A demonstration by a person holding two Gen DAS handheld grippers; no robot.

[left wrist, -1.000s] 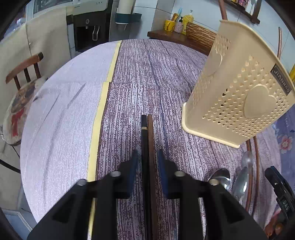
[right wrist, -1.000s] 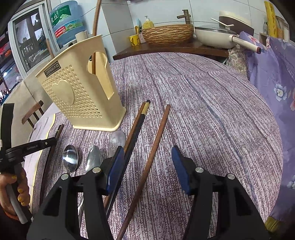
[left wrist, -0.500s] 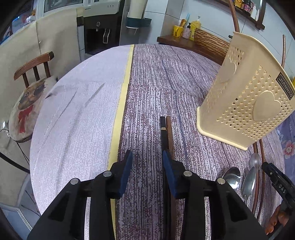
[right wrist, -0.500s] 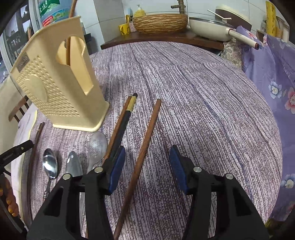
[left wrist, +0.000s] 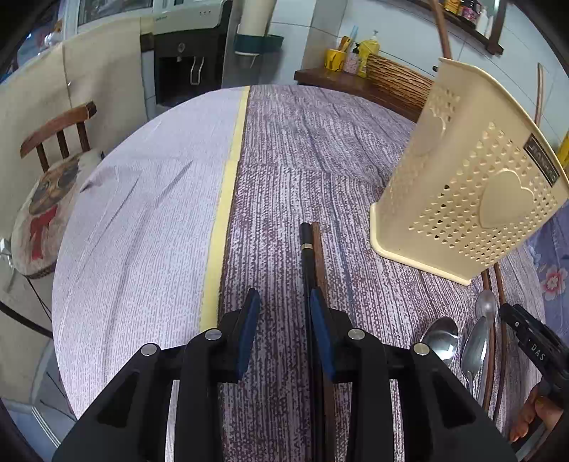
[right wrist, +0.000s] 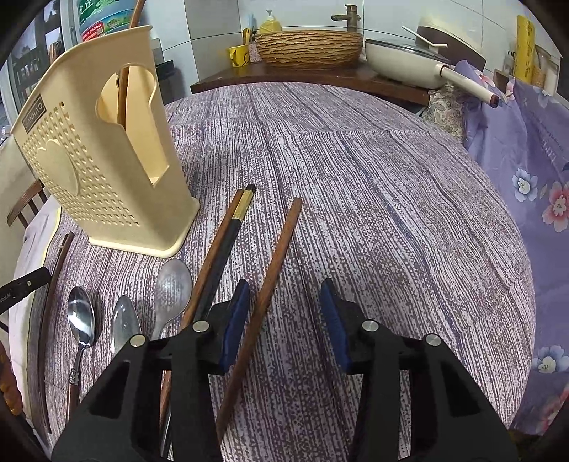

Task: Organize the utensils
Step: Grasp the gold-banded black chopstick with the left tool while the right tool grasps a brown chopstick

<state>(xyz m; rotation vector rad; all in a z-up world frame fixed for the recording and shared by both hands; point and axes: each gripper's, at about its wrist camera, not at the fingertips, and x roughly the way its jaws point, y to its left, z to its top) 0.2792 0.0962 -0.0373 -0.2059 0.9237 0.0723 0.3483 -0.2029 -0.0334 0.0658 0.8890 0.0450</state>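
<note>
Left gripper [left wrist: 284, 312] wide open beside two dark chopsticks [left wrist: 313, 256], right gripper [right wrist: 282, 312] wide open around one long brown wooden chopstick [right wrist: 275, 256], cream plastic holder with holes [right wrist: 96, 149] standing near

Tabletop [right wrist: 391, 199] is round, covered by a purple streaked cloth; its left part carries a paler cloth [left wrist: 142, 231] with a yellow border strip [left wrist: 227, 184]. Wooden chair [left wrist: 53, 131] with printed cushion stands left of it. Behind: water dispenser [left wrist: 185, 53], wooden side shelf [right wrist: 320, 76] bearing a woven basket [right wrist: 309, 48], yellow cup [right wrist: 236, 55], soap bottle [right wrist: 270, 25] and cream pan [right wrist: 402, 60]. Floral purple fabric [right wrist: 533, 170] hangs at right.
</note>
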